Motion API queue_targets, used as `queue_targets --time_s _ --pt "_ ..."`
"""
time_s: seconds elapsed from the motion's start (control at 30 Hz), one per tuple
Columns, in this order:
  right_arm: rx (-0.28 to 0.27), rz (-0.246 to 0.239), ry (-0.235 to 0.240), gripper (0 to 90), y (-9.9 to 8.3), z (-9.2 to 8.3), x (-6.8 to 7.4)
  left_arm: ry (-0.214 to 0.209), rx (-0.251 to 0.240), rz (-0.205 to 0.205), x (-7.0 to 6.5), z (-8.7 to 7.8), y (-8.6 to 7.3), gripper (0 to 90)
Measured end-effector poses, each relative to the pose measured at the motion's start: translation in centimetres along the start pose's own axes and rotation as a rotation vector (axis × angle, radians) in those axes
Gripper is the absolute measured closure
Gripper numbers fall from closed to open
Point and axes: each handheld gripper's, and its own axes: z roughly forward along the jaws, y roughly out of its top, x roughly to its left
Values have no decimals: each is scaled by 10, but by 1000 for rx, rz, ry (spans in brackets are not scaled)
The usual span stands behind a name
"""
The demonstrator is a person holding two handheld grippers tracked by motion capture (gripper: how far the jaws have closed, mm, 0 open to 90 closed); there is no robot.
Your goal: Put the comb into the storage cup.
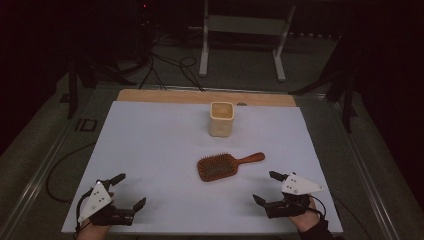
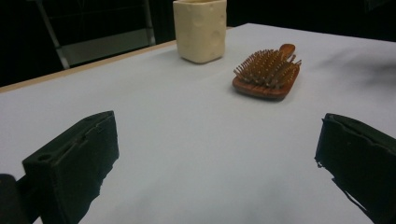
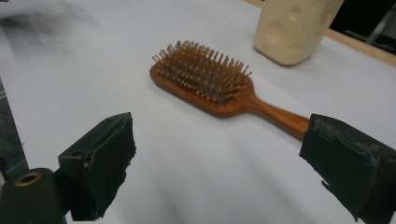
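Two open tools, left point(image 1: 129, 189) and right point(image 1: 265, 187); one hairbrush point(image 1: 225, 165), one cup point(image 1: 221, 119).

Legible markings: one, on the table frame.
We read "ID" in dark characters on the grey frame point(image 1: 86, 125) at the far left, just beside the white sheet point(image 1: 150, 150); nothing else carries readable text.

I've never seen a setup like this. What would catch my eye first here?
Probably the wooden hairbrush, lying bristles up in the middle of the white table, with a cream cup standing upright just beyond it. Then the two black hand-held tools at the near edge, the left tool and the right tool, both with jaws spread wide and holding nothing.
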Motion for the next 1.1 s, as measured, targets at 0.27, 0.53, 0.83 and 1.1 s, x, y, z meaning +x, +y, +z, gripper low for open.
queue_targets --time_s 0.27,0.53,0.83,1.1 --pt "-15 -39 -18 90 21 -11 -8 3 3 1 0 0 0 0" --pt "-44 -54 -35 90 40 -13 -20 4 -8 -7 1 0 1 0" --pt "-52 -54 -48 90 58 -4 -34 17 -20 -10 1 -2 1 0" --pt "-41 -40 -48 90 69 8 -52 10 -17 -4 1 -1 1 0"
